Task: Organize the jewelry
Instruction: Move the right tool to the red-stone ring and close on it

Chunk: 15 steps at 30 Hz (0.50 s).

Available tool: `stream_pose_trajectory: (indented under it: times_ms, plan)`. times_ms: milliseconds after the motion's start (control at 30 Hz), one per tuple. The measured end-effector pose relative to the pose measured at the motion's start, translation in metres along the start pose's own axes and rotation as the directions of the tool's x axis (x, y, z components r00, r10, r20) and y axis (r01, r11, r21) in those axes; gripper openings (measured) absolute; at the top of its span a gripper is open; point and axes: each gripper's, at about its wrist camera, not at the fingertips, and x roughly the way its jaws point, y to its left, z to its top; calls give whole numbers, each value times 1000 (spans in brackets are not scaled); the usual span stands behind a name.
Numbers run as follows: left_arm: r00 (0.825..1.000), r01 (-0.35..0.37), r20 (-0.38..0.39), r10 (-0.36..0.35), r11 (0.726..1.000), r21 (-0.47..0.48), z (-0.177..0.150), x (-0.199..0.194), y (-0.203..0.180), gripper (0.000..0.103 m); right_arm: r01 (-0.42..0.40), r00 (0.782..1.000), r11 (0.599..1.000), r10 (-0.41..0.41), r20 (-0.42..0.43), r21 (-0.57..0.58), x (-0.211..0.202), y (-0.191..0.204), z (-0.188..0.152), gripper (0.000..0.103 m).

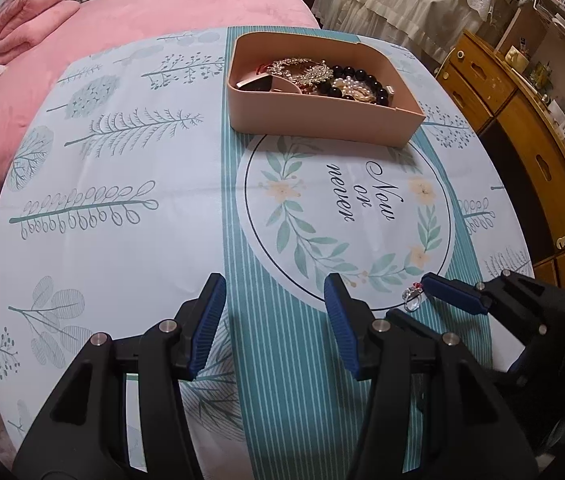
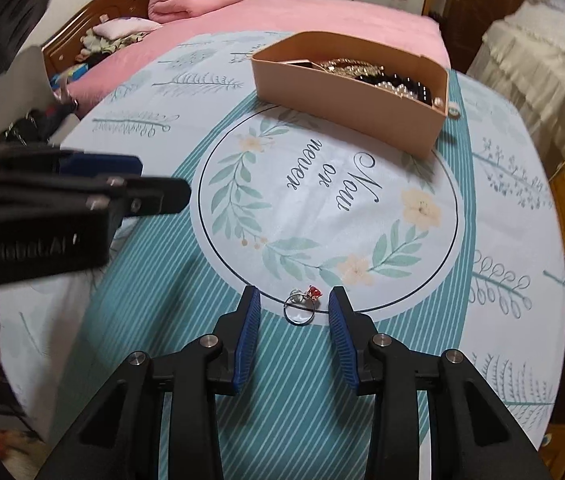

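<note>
One ring with a red stone is left lying on the table, straddled by the released right gripper for a pinch, while the left gripper, likewise spread and empty, is kept aside, and the pink tray of jewelry is set well beyond.

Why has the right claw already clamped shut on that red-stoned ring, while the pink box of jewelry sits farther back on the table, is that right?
Not quite: the right claw is open. In the right wrist view, its blue fingers stand apart on either side of the red-stoned ring, which lies on the tablecloth untouched. The pink box of jewelry does sit farther back.
</note>
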Motion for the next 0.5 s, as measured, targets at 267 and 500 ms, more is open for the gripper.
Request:
stream_pose_trajectory:
  times_ms: [267,500]
  plan:
    - [1000,13,-5,-13,1000,-4,2,5,0,48,12,999,1000,-13,43,9,-4,-1,-8,33]
    - [1000,22,-12,-22,1000,0,2,8,-2,48,1,999,999,-3,45,50,-5,-12,-8,16]
